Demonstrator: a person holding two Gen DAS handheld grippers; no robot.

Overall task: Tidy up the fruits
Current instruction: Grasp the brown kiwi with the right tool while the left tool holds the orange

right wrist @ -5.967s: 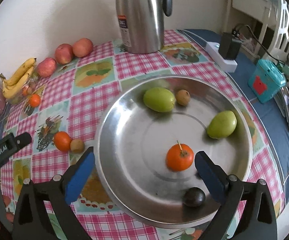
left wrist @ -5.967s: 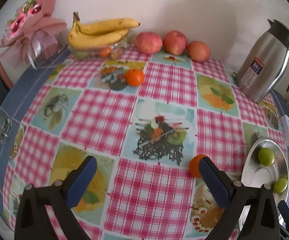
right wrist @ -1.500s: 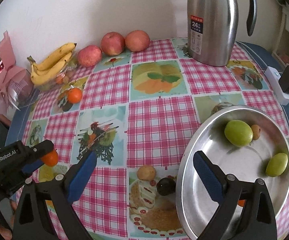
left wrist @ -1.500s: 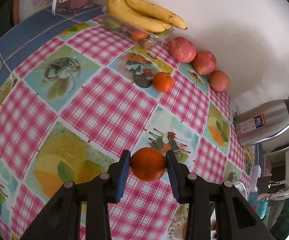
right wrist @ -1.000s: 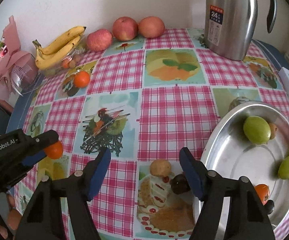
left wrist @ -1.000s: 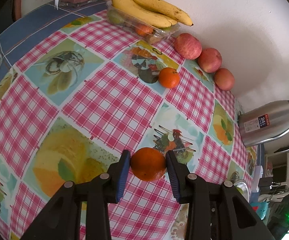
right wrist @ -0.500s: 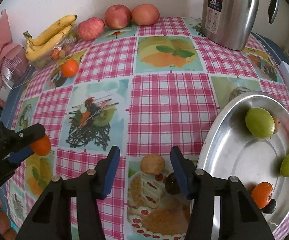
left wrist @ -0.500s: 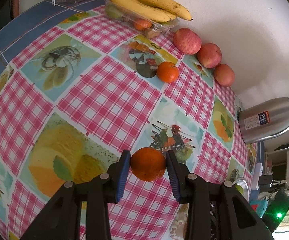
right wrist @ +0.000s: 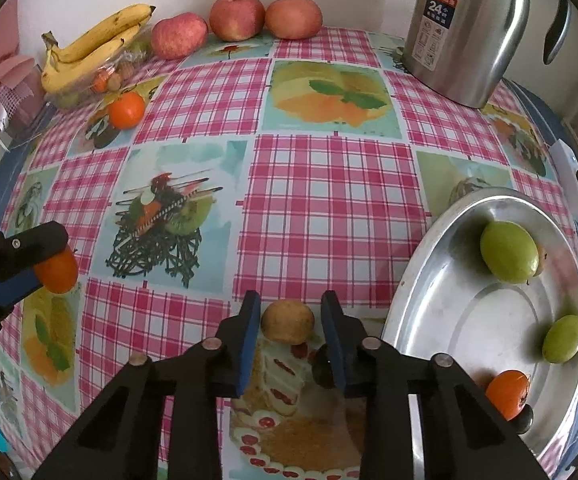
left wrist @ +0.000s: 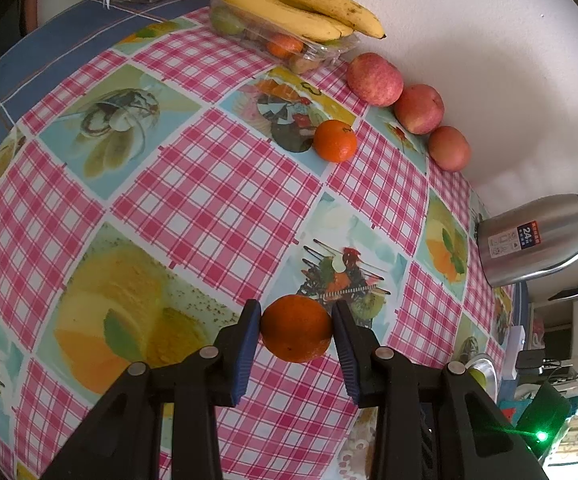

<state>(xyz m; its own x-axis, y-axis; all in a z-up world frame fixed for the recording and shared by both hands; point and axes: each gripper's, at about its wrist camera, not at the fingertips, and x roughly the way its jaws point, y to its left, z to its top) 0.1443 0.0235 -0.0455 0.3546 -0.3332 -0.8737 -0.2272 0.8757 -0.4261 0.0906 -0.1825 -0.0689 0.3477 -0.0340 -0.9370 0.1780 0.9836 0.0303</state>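
My left gripper [left wrist: 295,334] is shut on an orange tangerine [left wrist: 296,329] and holds it above the checked tablecloth; the tangerine also shows in the right wrist view [right wrist: 58,267]. My right gripper [right wrist: 287,330] is part closed around a small brown fruit [right wrist: 287,321] lying on the cloth, with small gaps at both pads. A dark round fruit [right wrist: 321,365] lies just right of it, half hidden by the right finger. The steel plate [right wrist: 429,292] at right holds two green fruits [right wrist: 509,252], an orange one [right wrist: 507,394] and small dark ones.
A second tangerine [left wrist: 335,141], three red apples [left wrist: 375,78] and bananas on a clear fruit box [left wrist: 301,4] line the back wall. A steel thermos jug [right wrist: 465,28] stands at the back right. A white power strip [right wrist: 571,184] lies beyond the plate.
My right gripper has moved down to the brown fruit and its fingers have narrowed around it. My left gripper keeps the tangerine and has drifted only slightly.
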